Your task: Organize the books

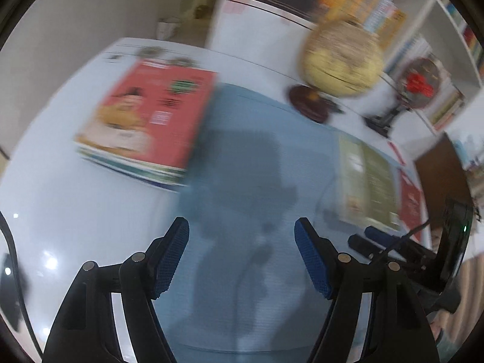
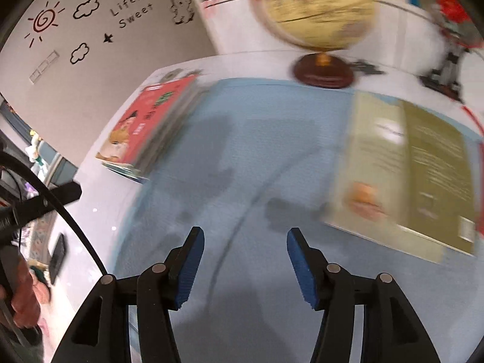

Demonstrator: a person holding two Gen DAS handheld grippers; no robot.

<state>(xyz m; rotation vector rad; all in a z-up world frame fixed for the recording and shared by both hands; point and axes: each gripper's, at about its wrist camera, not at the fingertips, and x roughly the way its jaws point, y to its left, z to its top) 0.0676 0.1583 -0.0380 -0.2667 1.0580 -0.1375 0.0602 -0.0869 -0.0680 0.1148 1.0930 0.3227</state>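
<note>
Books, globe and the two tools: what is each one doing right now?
Left tool: open, holding nothing.
Right tool: open, holding nothing.
Red book: flat on top of a stack.
Olive book: lying flat on the blue mat.
Globe: upright on its stand.

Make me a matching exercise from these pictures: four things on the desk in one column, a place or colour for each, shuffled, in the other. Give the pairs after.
Things
1. globe
2. red-covered book
3. olive-green book
4. mat

Descriptions
A. on top of the stack at the left
B. light blue, spread over the middle of the desk
C. yellow, on a dark round base at the back
D. lying flat at the right, partly on the mat

Pairs: 1-C, 2-A, 3-D, 4-B
</note>
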